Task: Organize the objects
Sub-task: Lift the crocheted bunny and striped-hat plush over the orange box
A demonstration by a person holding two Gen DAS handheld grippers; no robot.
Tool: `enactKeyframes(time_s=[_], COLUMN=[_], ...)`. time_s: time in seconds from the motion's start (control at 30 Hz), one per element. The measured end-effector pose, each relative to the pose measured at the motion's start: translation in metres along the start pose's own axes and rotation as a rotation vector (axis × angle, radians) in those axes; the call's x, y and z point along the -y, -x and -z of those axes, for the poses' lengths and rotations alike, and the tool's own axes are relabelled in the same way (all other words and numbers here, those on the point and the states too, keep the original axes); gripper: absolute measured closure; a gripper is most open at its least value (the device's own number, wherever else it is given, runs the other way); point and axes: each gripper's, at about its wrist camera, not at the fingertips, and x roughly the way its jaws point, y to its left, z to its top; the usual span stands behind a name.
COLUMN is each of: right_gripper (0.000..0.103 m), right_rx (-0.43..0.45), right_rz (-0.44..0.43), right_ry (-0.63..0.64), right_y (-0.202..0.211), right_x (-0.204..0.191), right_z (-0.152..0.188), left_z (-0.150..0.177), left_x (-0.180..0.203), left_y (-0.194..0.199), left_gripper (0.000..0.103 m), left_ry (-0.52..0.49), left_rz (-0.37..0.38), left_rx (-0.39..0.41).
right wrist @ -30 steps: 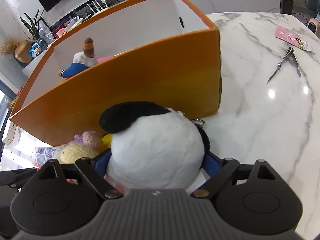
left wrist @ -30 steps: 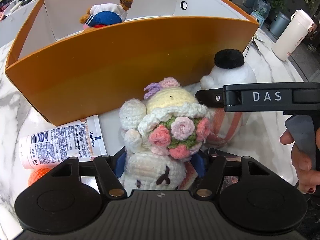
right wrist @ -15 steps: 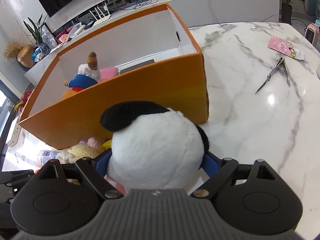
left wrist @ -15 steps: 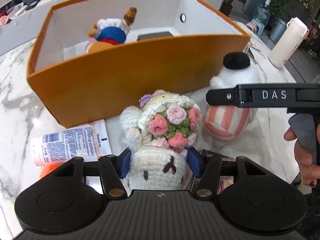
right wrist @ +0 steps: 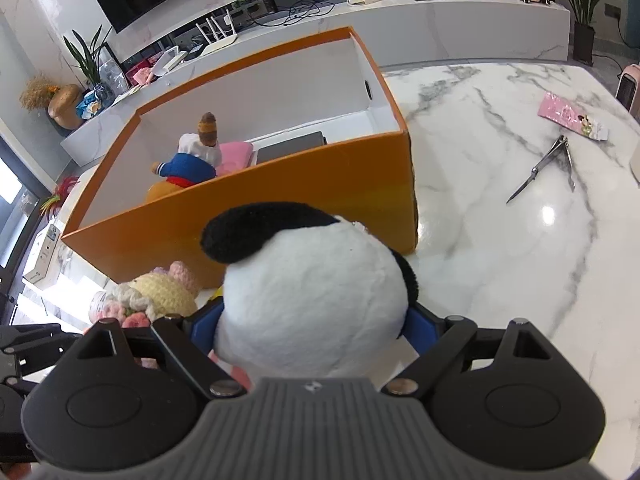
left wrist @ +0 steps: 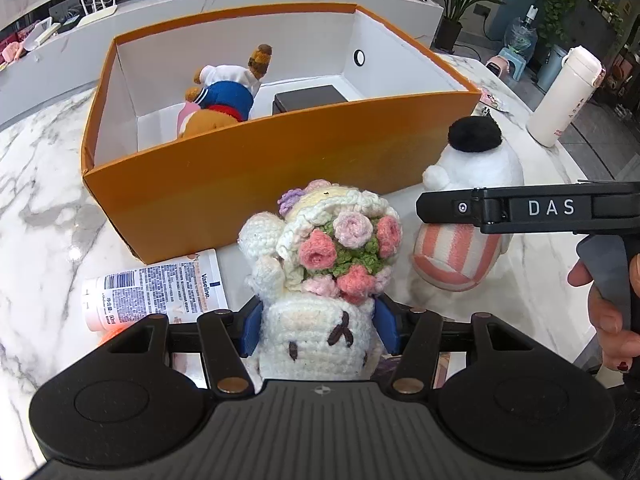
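White marble table carries an orange box straight ahead of both tongs, its long side facing them and its rim above the toys. Left tongs pinch a crochet doll, jaws having just closed on it; right tongs pinch a white plush nearer the box's right end

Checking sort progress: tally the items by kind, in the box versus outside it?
Soft toys: 3 (bear in orange box; crochet doll, white plush outside)
Black box: 1, inside
Pink cloth: 1, inside
Vaseline tube: 1, outside
Total: 6
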Motion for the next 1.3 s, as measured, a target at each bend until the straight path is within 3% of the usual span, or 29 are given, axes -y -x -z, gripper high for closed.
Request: enactKeyframes(time_s=[1.0,1.3], right_gripper=[0.013,0.013], right_rx=[0.097,0.246], right_rz=[-0.011,-0.043], right_ry=[0.062,0.054], right_y=[0.056,0.097], right_x=[-0.004,-0.016], right_z=[0.000,-0.019], left_z=[-0.007,-0.029], left_x=[0.015,-0.001], left_y=[0.046,0.085], left_gripper=[0.037,0.037], left_ry=[-0.031,0.049], left_rz=[-0.026,-0.053], left_rx=[0.129,0.306])
